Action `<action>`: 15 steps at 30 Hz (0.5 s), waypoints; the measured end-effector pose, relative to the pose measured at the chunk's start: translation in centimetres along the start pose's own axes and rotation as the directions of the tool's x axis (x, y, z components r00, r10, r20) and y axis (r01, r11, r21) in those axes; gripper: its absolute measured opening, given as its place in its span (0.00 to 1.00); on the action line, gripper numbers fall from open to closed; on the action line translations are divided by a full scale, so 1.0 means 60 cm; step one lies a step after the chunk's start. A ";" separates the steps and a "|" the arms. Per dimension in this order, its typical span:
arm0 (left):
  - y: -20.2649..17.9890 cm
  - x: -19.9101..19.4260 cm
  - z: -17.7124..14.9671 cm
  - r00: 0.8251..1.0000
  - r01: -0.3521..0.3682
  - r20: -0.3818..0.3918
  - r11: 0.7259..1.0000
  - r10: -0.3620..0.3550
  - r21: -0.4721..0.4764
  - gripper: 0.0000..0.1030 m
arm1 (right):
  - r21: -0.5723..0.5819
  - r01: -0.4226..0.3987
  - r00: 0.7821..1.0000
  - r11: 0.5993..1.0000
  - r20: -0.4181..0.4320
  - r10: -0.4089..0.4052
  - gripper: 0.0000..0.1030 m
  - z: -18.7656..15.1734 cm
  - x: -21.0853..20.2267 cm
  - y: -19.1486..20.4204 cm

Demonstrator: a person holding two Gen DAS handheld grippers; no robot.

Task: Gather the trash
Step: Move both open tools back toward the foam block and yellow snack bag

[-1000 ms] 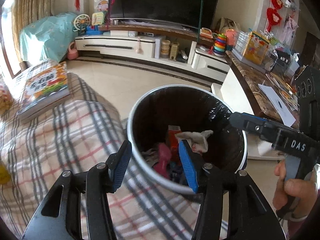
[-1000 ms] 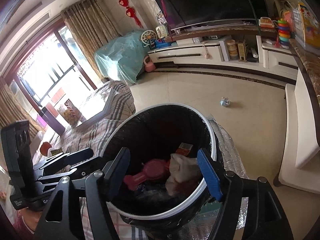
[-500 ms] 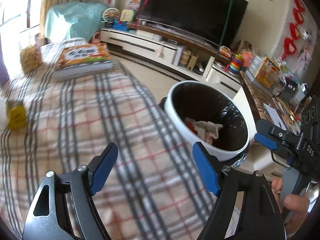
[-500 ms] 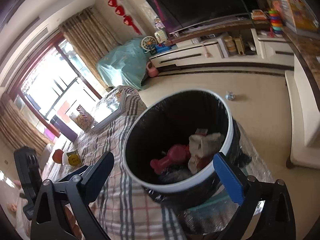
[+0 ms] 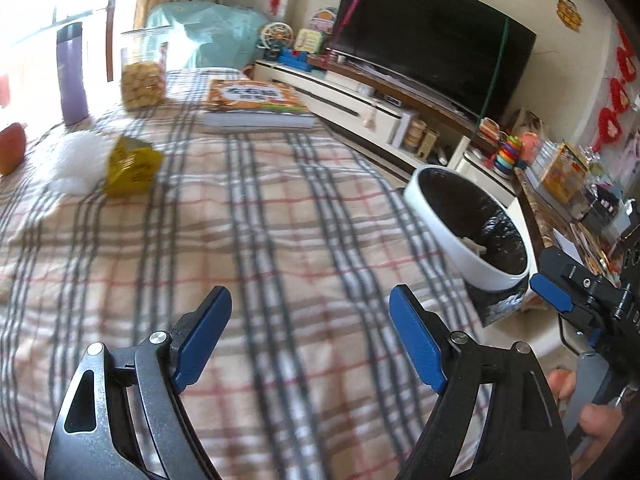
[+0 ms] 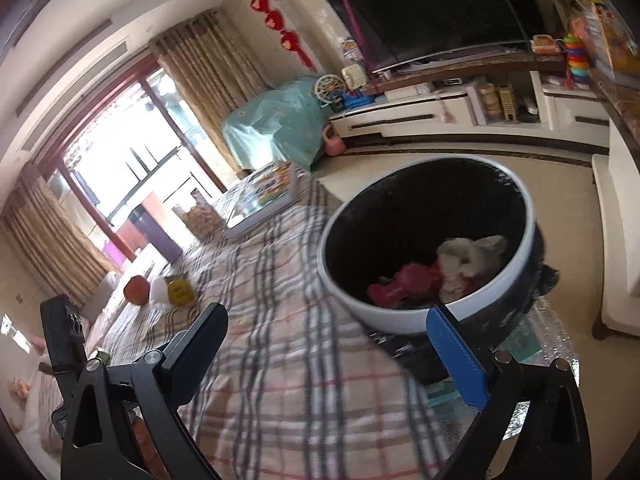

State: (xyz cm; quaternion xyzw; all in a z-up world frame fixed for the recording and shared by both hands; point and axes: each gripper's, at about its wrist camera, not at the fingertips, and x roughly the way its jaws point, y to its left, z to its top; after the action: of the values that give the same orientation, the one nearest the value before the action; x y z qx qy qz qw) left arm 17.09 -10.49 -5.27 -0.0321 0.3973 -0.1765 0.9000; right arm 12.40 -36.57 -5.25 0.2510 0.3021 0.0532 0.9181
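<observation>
Daylight enters from the window [image 6: 132, 168], which is blown out to white in both views. Room evenly bright; shadows soft. Motion blur smears the plaid cover [image 5: 240, 240] and the yellow box [image 5: 130, 168]. The television screen [image 5: 432, 64] shows no glare. Strong fisheye bending and dark vignette at all corners.

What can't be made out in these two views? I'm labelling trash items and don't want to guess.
- Yellow crumpled item, left wrist view: motion-blurred, print unreadable.
- White wad beside it: overexposed, material unclear.
- Bin contents, left view: near rim hides nearly everything.
- Pink item in the bin, right view: partly behind the rim, identity unclear.
- Book title: too blurred.
</observation>
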 end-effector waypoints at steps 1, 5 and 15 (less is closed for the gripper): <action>0.006 -0.002 -0.003 1.000 -0.007 0.003 1.000 0.007 -0.004 0.81 | -0.004 -0.011 1.000 1.000 -0.016 0.011 0.98 -0.003 0.005 0.007; 0.038 -0.016 -0.019 0.998 -0.051 0.018 0.998 0.052 -0.024 0.82 | -0.055 -0.007 0.998 0.998 -0.062 0.004 0.97 -0.020 0.020 0.036; 0.111 -0.046 -0.045 0.989 -0.140 0.045 0.989 0.143 -0.055 0.82 | -0.226 0.007 0.996 0.974 -0.090 -0.029 0.98 -0.057 0.056 0.119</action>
State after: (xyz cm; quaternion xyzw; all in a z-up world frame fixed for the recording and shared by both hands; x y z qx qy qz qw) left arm 15.34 -3.10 -6.48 -0.0312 0.3808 -0.1012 0.9186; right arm 13.54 -28.07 -5.89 0.1396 0.3387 0.0905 0.9261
